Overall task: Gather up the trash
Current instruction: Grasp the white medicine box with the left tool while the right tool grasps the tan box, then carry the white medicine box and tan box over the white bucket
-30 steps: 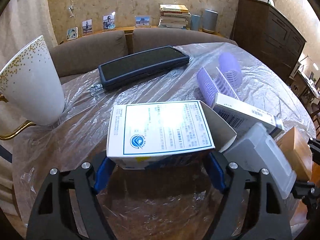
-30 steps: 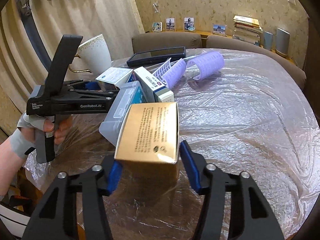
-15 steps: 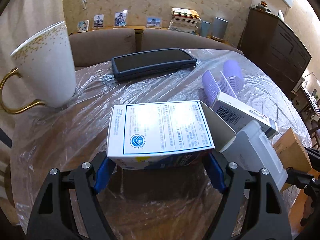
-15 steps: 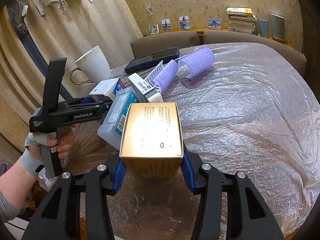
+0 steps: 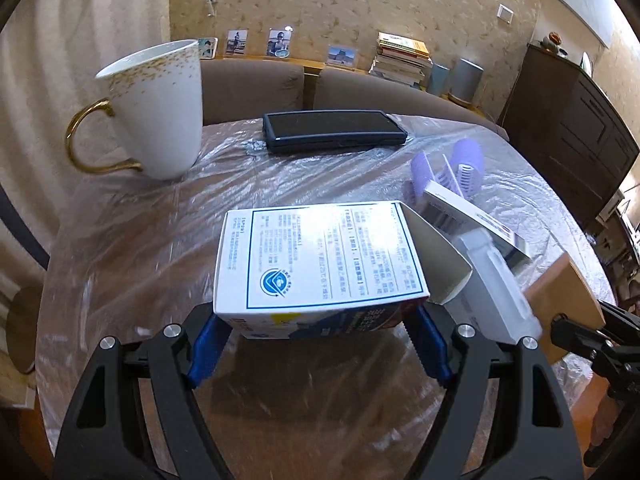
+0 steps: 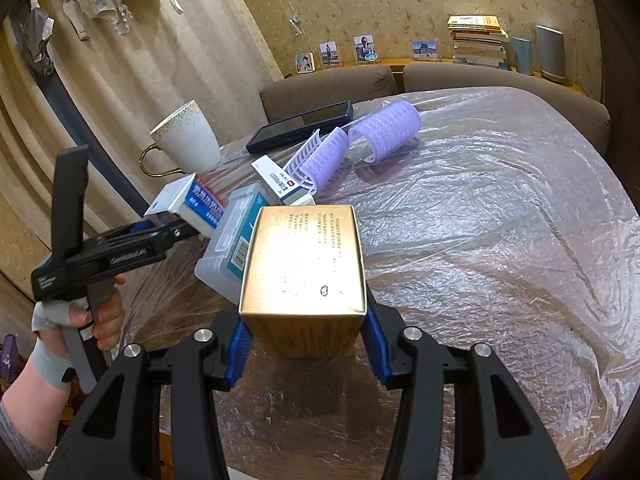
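Observation:
My left gripper (image 5: 316,340) is shut on a white and blue medicine box (image 5: 320,258) with an open end flap, held above the table. In the right wrist view that same box (image 6: 188,202) shows at the left, in the left gripper (image 6: 168,228) held by a hand. My right gripper (image 6: 306,346) is shut on a gold carton (image 6: 304,264), which also shows at the right edge of the left wrist view as the gold carton (image 5: 568,292). Between them lie a clear plastic case (image 6: 230,248) and a slim white box (image 6: 282,184) on the table.
The round table (image 6: 500,220) is covered with crinkled clear plastic film. On it stand a white mug with a gold handle (image 5: 154,110), a dark tablet (image 5: 334,130) and purple hair rollers (image 6: 384,130). Brown chairs (image 5: 252,88) and a dark cabinet (image 5: 568,128) stand behind.
The left gripper has shifted with its box, so the mug now sits further into its view. The right gripper has rolled slightly with the gold carton; both grips are unchanged.

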Available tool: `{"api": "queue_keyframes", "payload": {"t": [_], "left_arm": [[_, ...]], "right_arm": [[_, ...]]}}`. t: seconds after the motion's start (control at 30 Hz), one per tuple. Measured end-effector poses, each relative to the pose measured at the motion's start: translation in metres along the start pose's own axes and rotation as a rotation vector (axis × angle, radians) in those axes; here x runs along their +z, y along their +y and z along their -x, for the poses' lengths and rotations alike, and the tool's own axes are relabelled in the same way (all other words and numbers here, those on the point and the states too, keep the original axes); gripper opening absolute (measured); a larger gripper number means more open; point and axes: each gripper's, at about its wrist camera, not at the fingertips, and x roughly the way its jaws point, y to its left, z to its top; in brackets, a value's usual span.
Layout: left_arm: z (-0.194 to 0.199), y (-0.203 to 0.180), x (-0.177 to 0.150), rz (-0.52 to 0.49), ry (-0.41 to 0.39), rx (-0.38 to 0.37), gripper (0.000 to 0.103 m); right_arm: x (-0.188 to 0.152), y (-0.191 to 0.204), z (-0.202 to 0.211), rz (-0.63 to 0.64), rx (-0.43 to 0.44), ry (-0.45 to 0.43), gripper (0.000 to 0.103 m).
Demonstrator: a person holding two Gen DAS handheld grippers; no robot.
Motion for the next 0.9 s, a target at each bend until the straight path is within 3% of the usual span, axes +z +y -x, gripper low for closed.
{"api": "queue_keyframes", "payload": {"t": [0.9], "left_arm": [[0.059, -0.025, -0.058, 0.075, -0.007, 0.017, 0.080]], "right_arm": [[-0.024, 0.018, 0.030, 0.091, 0.036, 0.007, 0.047]]}}
